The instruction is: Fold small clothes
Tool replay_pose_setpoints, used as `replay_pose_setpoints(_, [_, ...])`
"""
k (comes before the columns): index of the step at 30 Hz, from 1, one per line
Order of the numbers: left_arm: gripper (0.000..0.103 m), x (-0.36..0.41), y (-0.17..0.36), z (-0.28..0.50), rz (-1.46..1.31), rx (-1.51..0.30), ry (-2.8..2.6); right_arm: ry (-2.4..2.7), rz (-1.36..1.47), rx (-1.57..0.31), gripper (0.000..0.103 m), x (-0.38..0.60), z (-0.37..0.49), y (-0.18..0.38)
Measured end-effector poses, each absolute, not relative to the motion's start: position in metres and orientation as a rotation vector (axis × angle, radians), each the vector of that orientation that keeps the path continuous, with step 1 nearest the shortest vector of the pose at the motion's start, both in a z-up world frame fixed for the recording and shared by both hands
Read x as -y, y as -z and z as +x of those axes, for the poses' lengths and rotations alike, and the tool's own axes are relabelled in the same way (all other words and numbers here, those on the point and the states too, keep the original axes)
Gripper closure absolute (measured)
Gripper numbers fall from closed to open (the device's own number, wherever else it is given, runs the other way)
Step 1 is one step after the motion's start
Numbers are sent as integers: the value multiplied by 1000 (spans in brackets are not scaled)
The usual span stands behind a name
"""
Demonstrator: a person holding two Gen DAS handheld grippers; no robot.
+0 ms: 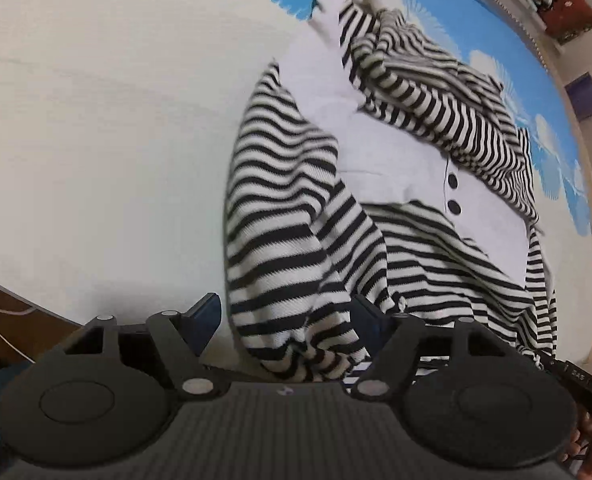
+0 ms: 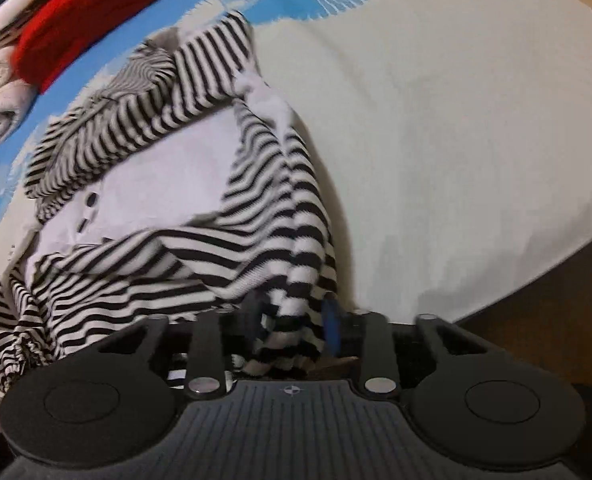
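Bed [image 1: 96,140]: your work surface fills both views — cream cover with blue print along the top; its edge runs across the lower left of the left view, so a dragged hem could slide off.
Striped garment [image 1: 296,208]: black-and-white knit with a white buttoned panel, lying crumpled from the centre to the right of the left view and centre-left of the right view. Biggest risk, in my judgement: the loose bunched folds get trapped inside the fold if you lift before it lies flat.
Red clothing [image 2: 88,12]: upper left of the right view, near the sleeve — a wide swing could snag it.
Left gripper [image 1: 292,316]: low at bottom centre; jaws spread wide, fabric draped between them, not pinched — it may slip out.
Right gripper [image 2: 292,320]: bottom centre, level with the cover; jaws pressed on a bunched stripe fold — blur hides how firmly.
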State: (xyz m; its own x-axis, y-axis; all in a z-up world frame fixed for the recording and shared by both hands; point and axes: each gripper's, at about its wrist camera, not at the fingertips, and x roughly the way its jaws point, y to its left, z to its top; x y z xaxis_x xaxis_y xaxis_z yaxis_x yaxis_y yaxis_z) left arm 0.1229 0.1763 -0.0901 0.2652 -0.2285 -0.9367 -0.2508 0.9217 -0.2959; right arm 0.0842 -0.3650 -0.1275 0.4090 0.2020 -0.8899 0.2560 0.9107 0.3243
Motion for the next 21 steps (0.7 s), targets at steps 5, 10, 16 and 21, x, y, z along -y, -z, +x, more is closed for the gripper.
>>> replay_pose_setpoints(5, [27,-159,104,128,-361,-1366,-9,33,432,-1215,66,360,80,140])
replay_pose_setpoints(10, [50,-152,106,123,-327,-1369,-9,13,364,-1238,66,349,78,139])
replay_pose_setpoints(16, [99,-126,68,107,-65,-1184,51,-53,413,-1116,96,357,73,107])
replay_pose_setpoints(21, [99,-131,6,73,-65,-1022,93,-156,459,-905,96,377,65,33])
